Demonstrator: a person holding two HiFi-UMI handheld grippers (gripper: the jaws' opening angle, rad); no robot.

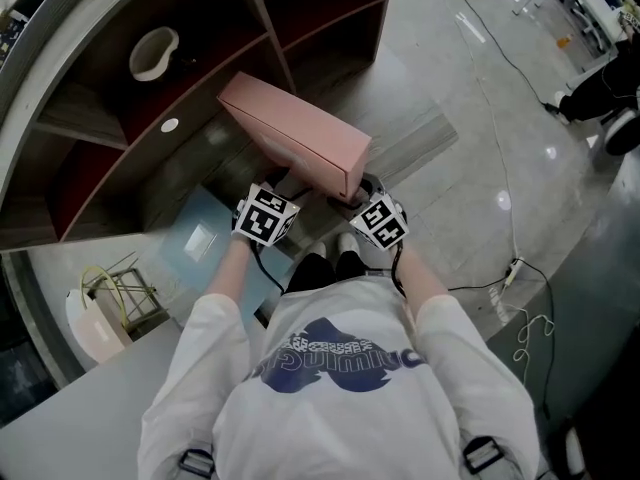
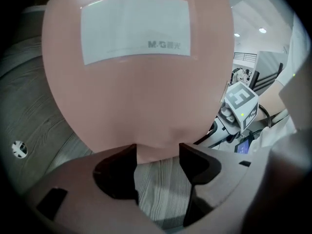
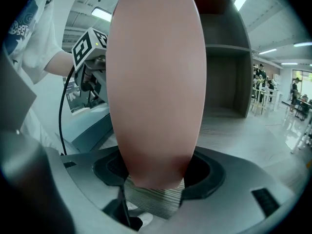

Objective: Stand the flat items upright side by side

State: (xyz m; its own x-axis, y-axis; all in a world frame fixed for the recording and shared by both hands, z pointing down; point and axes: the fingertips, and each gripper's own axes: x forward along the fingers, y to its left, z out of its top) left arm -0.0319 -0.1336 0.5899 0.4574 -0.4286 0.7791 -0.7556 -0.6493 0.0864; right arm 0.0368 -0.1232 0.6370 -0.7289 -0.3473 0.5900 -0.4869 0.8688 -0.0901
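A pink box file (image 1: 295, 133) with a white label (image 2: 134, 28) hangs in front of the wooden shelf unit (image 1: 120, 118), held from its near end by both grippers. My left gripper (image 1: 288, 186) grips the file's near left corner, whose edge sits between the jaws (image 2: 157, 155). My right gripper (image 1: 350, 198) is shut on the near right corner, and the file's narrow pink side (image 3: 156, 82) fills the space between its fingers (image 3: 155, 177). In the head view the jaws themselves are hidden under the file and the marker cubes.
The shelf unit has several open compartments; a white bowl-shaped thing (image 1: 153, 53) sits in an upper left one. A light blue flat item (image 1: 205, 233) lies low at the left. A white bin with wire (image 1: 110, 303) stands by a grey table (image 1: 80, 398). Cables (image 1: 515, 268) cross the floor.
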